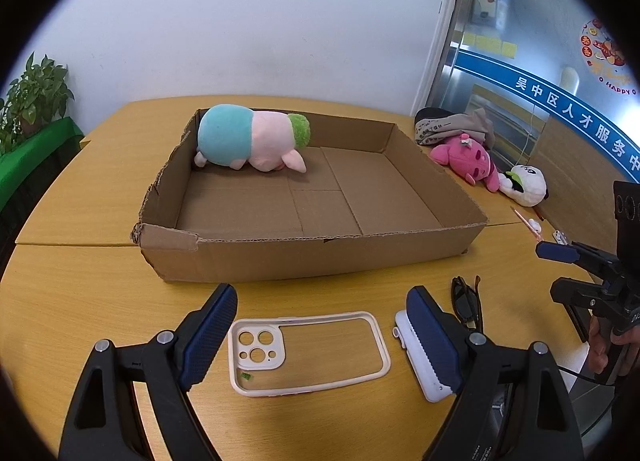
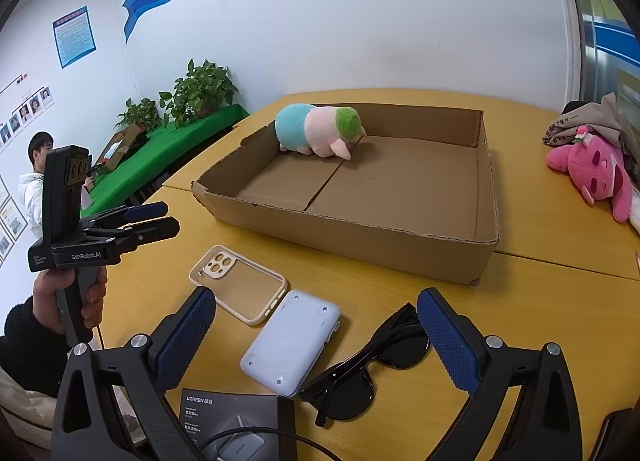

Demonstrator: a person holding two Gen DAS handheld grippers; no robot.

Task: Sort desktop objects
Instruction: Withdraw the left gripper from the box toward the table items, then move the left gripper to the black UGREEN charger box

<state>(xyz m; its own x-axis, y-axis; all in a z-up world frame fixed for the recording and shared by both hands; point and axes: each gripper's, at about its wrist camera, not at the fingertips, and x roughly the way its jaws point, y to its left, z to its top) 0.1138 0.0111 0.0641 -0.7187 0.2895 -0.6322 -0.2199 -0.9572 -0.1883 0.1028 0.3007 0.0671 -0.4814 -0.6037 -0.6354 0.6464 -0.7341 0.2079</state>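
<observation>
Left gripper [image 1: 322, 341]: jaws spread wide, nothing clamped. The cream phone case [image 1: 308, 353] lies flat on the yellow table [image 1: 80, 301] in the gap between its fingers, with bare table showing on both sides of the case. The case's camera-cutout end lies near the left finger; its other end stops short of the right one.

White power bank [image 1: 416, 357]: directly under and partly hidden by the left gripper's right finger; contact cannot be told. Black sunglasses [image 1: 466, 303] lie just beyond that finger, to its right.

Right gripper [image 2: 316, 335]: also released, gripping nothing. Between its fingers lie the power bank, toward the left pad, and the sunglasses, toward the right pad, one temple tip behind that pad. A dark UGREEN packet [image 2: 224, 421] sits closest to the camera, under the gripper body.

Cardboard tray [image 1: 320, 257]: ahead of both grippers, low near wall with a torn, ragged left edge. A strip of open table separates it from the phone case. Inside, a pink-and-teal plush [image 1: 252, 139] rests in the far left corner; the rest of the floor is bare.

Right of the tray, well apart from both grippers: pink plush [image 1: 466, 159], white plush [image 1: 526, 185], folded cloth [image 1: 452, 125].
</observation>
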